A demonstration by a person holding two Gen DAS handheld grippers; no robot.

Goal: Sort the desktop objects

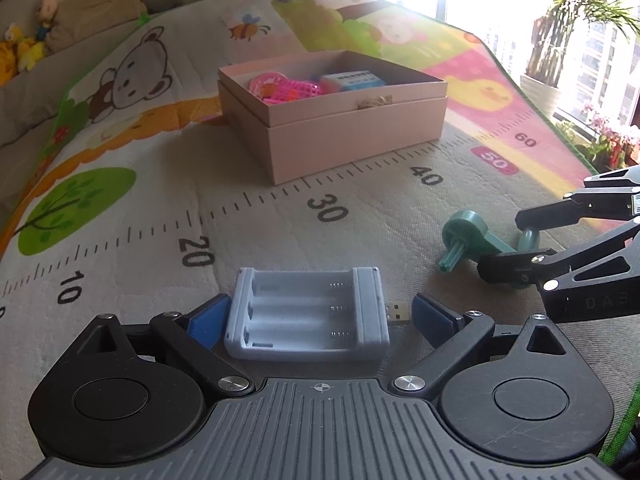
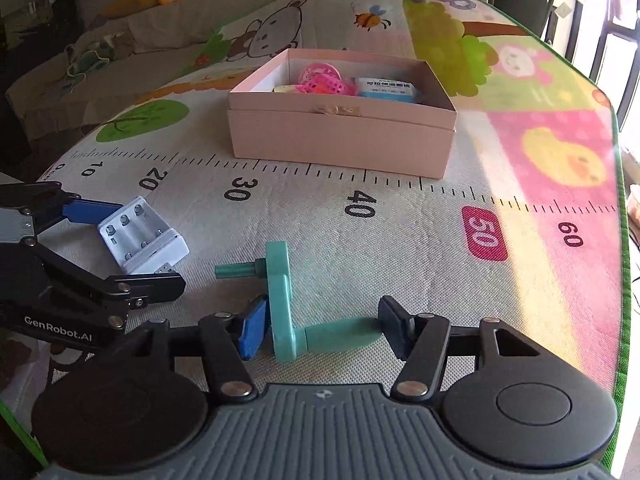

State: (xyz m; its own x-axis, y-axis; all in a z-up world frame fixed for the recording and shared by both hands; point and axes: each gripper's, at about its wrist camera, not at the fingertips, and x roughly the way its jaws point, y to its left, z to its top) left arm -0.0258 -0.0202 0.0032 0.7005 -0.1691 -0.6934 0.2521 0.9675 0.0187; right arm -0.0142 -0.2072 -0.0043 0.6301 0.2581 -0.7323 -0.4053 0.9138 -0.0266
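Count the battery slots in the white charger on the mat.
3, side by side in the white charger, running from its far side to its near side, between the left gripper's open fingers. All are empty; none seem hidden.

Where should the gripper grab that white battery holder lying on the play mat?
Probably across the battery holder at its two short end caps, coming down from above. It lies flat, slots up, and the left gripper already straddles it with open jaws, one blue pad beside each end. Mind the small plug sticking out of its right end.
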